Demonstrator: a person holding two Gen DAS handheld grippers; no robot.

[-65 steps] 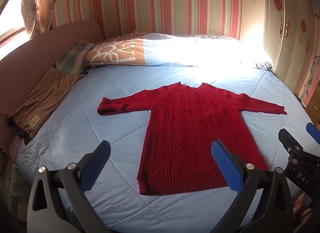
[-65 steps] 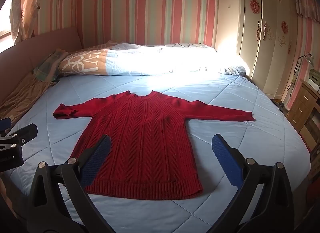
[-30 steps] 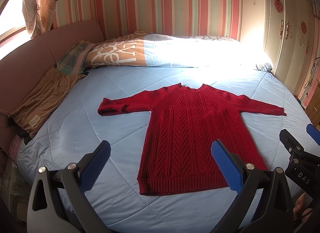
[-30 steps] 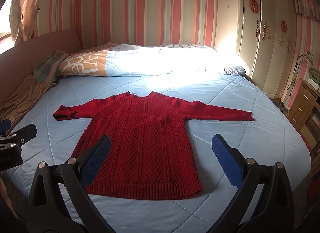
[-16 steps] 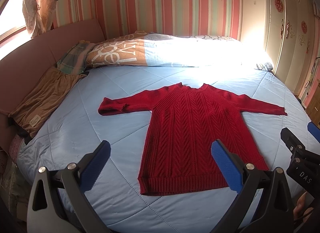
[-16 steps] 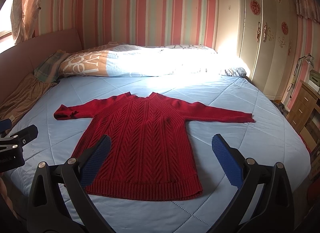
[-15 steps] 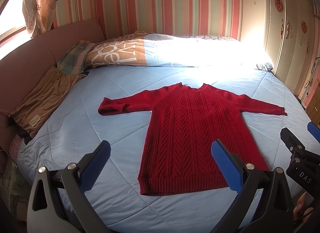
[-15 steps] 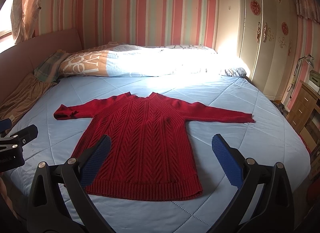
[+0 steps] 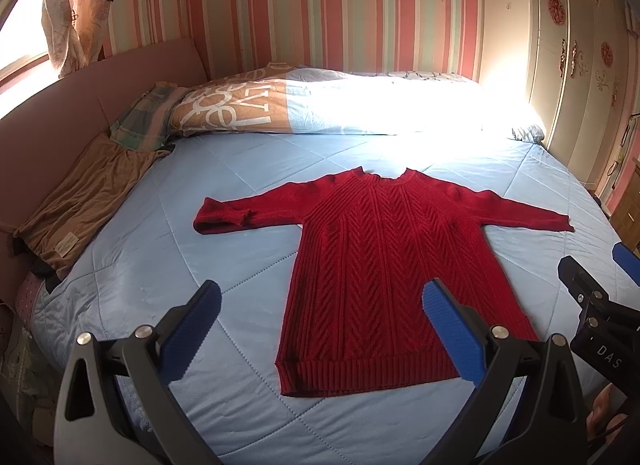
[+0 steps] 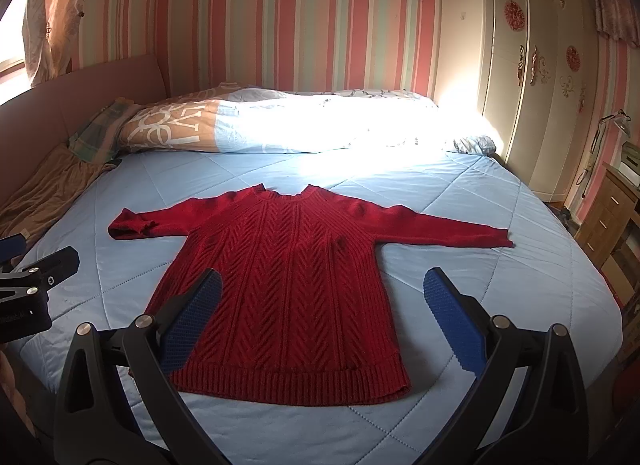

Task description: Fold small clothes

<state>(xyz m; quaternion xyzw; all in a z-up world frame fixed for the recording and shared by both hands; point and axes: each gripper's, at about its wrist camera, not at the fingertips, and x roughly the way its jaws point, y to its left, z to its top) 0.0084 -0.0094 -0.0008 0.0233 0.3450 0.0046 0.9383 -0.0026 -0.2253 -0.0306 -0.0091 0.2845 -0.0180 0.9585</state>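
Brown garment (image 9: 84, 201): at far left edge of bed, well left of red sweater, beside pink headboard.

Patterned pillow (image 9: 236, 109): beyond sweater's left sleeve, against bedding roll along striped wall.

Left hand-held gripper (image 9: 316, 325): jaws spread wide, empty, hovering short of sweater hem; left blue pad over bare quilt, right pad over lower right part of sweater body.

Red sweater (image 9: 384, 265): cable-knit, flat on light blue quilted bed (image 9: 160, 265), face up, unfolded. Neck away from grippers, ribbed hem nearest. Long axis of body straight ahead from grippers; sleeves out crosswise, left cuff turned back on itself, right sleeve fully straight.

Right hand-held gripper (image 10: 320, 313): jaws spread wide, empty, level with left unit; left pad over lower left part of sweater body, right pad over quilt right of hem.

Reach, judged: left sleeve nearer left gripper, right sleeve nearer right gripper; hem corners closest of all.

Wardrobe (image 10: 536, 105): right of bed, well apart from sweater.
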